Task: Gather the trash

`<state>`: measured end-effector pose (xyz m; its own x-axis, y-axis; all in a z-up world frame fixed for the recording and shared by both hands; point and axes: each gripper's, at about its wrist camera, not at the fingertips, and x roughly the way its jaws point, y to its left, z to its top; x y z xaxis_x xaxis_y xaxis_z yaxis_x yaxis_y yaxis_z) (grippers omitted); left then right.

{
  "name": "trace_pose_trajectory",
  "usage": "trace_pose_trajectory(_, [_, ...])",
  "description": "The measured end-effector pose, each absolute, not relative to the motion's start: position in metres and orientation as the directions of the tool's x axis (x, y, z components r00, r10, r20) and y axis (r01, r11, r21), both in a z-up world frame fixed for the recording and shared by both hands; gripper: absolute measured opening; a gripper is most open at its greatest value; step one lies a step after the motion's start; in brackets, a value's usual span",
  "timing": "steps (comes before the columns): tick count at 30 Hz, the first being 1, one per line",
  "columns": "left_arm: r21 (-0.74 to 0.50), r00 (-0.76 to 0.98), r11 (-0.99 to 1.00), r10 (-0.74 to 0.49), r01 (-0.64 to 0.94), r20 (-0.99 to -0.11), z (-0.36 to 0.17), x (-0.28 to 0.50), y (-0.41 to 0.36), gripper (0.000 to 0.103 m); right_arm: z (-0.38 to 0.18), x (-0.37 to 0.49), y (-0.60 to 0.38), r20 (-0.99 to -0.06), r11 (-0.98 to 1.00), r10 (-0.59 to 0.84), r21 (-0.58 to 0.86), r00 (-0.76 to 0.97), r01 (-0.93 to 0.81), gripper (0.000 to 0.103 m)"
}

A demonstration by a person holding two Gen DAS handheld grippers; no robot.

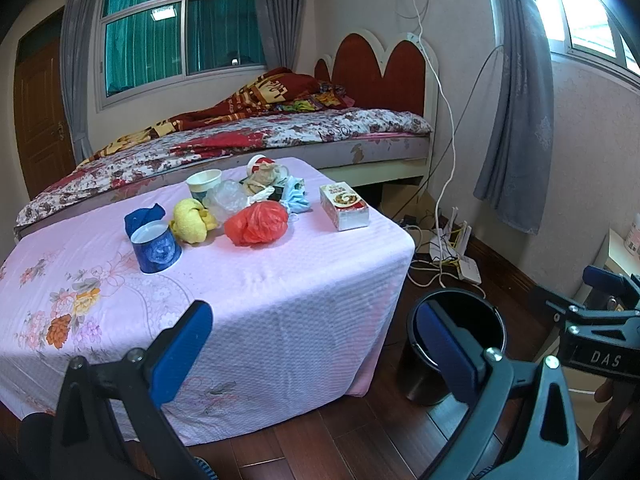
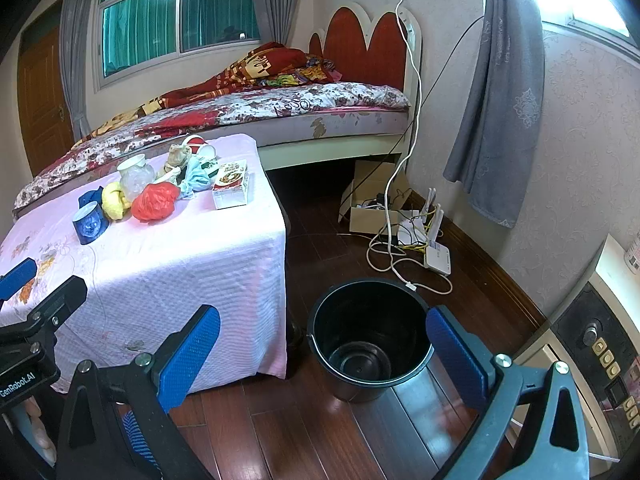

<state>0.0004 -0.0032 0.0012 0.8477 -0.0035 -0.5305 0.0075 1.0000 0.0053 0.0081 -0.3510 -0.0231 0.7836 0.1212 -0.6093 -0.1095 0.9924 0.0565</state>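
Left wrist view shows the trash heaped on the pink-clothed table (image 1: 280, 280): the red plastic bag (image 1: 257, 223) sits nearest the table's front edge, with the yellow wad (image 1: 191, 220), blue cup (image 1: 156, 249) and carton (image 1: 344, 206) beside it, and the black bucket (image 2: 370, 338) stands empty on the floor just right of the table. The bag looks light, soft and slippery, so it is best pinched through a bunched fold at its top. Both the left gripper (image 1: 316, 344) and right gripper (image 2: 322, 354) hang with fingers spread wide, holding nothing
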Motion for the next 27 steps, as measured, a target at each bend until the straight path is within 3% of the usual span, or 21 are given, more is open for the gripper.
trace_pose_trajectory(10, [0.014,0.846,1.0,0.014,-0.008,-0.534,0.005,0.004,0.001,0.102,-0.02,0.007,-0.353,-0.607,0.992,0.125,0.049,0.785,-0.119,0.103])
trace_pose_trajectory(23, [0.039,0.835,0.993,0.117,-0.114,-0.538,0.003,0.019,0.06,0.102,-0.016,0.035,-0.314,-0.592,0.974,0.22,0.083,0.775,-0.213,0.103])
trace_pose_trajectory(27, [0.033,0.826,0.988,0.146,-0.153,-0.544,0.001,0.028,0.088,0.102,-0.019,0.06,-0.295,-0.642,0.964,0.257,0.118,0.722,-0.238,0.103])
